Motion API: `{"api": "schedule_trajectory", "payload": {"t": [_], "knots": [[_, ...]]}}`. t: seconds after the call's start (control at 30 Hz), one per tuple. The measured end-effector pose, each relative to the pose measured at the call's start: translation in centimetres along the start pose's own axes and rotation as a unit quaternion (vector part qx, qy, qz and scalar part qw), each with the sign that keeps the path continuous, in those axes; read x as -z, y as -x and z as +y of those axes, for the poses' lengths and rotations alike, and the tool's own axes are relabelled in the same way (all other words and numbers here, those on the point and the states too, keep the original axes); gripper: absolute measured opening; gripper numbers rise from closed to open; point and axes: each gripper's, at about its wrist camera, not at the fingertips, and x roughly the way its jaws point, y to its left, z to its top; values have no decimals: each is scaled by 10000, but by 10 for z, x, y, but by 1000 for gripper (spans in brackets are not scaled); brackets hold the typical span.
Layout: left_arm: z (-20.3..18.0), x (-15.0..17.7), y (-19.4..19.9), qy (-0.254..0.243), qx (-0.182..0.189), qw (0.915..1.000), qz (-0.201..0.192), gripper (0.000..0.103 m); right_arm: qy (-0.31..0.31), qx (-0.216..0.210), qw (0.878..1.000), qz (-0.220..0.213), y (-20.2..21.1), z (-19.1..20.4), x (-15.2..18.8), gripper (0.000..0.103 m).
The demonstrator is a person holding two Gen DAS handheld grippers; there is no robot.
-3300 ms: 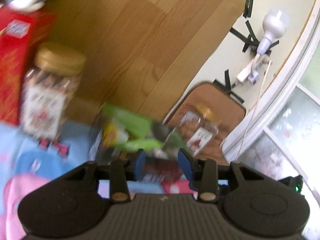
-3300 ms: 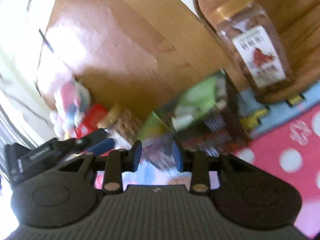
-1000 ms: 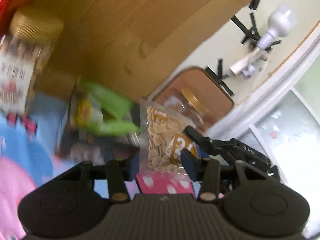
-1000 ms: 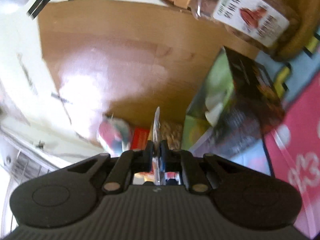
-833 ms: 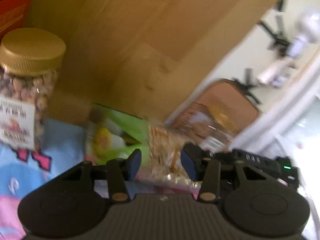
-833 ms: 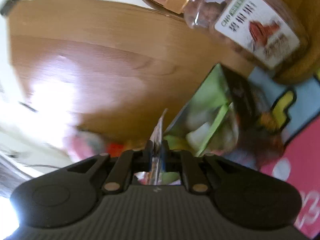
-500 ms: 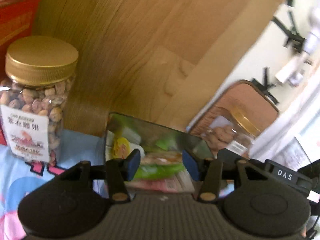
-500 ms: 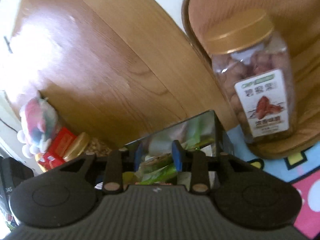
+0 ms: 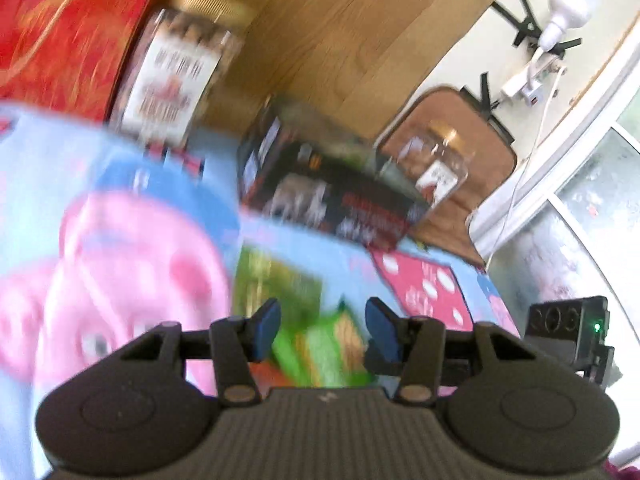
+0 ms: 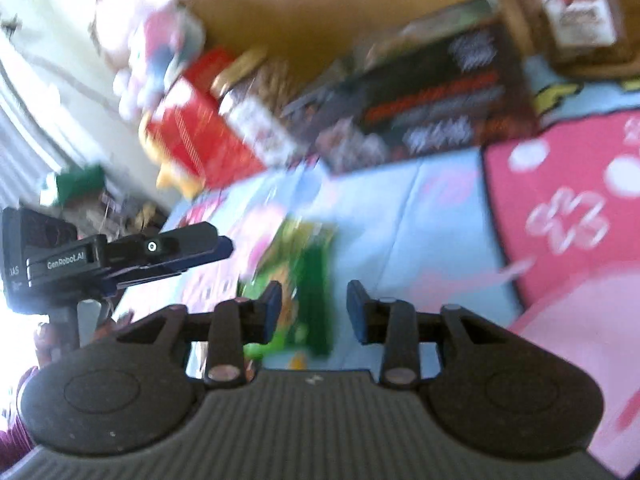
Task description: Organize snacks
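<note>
Cartoon mat (image 9: 100, 208) underneath, both views blurred. Left gripper (image 9: 323, 330) and right gripper (image 10: 314, 310): jaws apart, holding nothing, over green packet (image 9: 304, 320) lying on mat. Beyond packet: black box (image 9: 328, 200), then jar (image 9: 176, 76), red box (image 9: 60, 28).

Both wrist views look forward and down along their own fingers, low over the mat (image 9: 280, 240). Both are blurred. The left view has the box (image 9: 328, 196) at frame centre; the right view has it (image 10: 420, 100) upper right. Both share the green packet (image 9: 304, 320) (image 10: 304, 280) at lower centre.
</note>
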Motion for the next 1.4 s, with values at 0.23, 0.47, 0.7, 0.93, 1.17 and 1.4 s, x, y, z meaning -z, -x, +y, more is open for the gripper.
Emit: {"api": "schedule_trajectory", "payload": {"t": [0.23, 0.47, 0.7, 0.93, 1.17, 1.4], "knots": [[2, 13, 12, 155, 165, 9997, -27, 46, 632, 182, 9973, -333, 4, 35, 15, 28], [-8, 9, 14, 238, 382, 9988, -172, 59, -1280, -343, 9867, -938, 25, -15, 13, 22], [1, 13, -2, 919, 981, 9909, -44, 42, -2933, -1428, 9422, -762, 20, -55, 23, 22], [-14, -35, -17, 706, 930, 9931, -78, 32, -2578, -1425, 9520, -832, 25, -43, -14, 22], [-34, -114, -51, 159, 433, 9978, -475, 37, -1924, -916, 9689, -1257, 14, -35, -99, 23], [-36, -138, -87, -303, -783, 9944, -645, 49, -995, 116, 9885, -1129, -47, -27, -168, 28]]}}
